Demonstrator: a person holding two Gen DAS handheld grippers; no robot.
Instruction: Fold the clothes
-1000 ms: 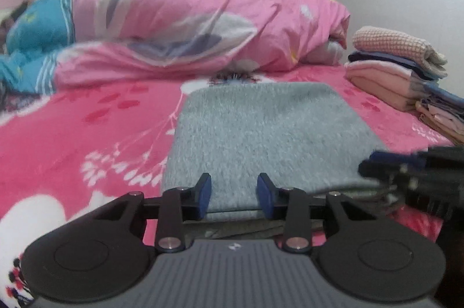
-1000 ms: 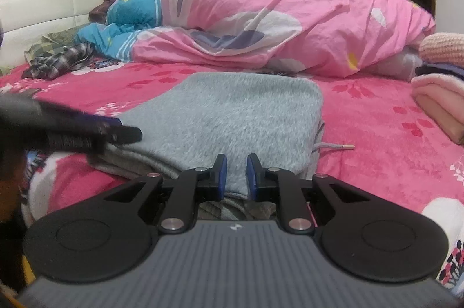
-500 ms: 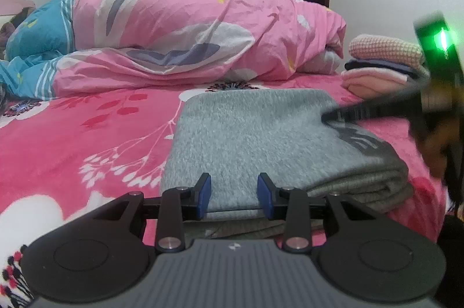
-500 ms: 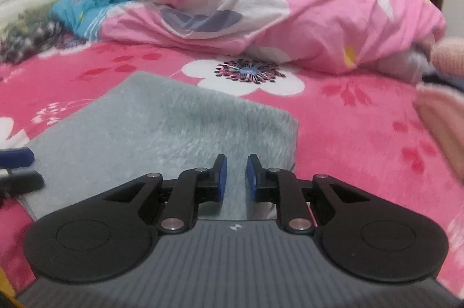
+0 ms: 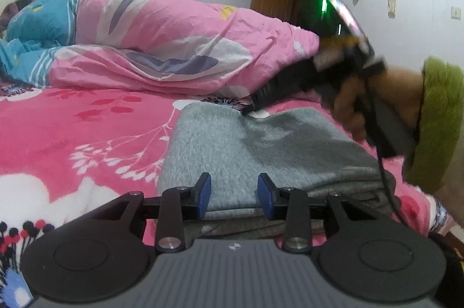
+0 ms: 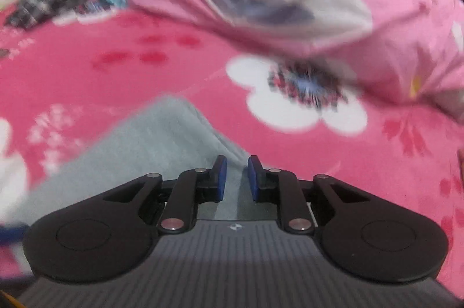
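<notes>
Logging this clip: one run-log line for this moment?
stage: folding | grey garment: folded on bed | left gripper: open at near edge | right gripper: open over far corner

Ahead of the tongs, a folded grey fleece garment [image 5: 261, 145] looks soft and nubbly. Beneath it lies a plush pink floral bedspread [image 5: 87, 133]; beyond, a smooth, creased pink cotton quilt [image 5: 179, 46].
</notes>
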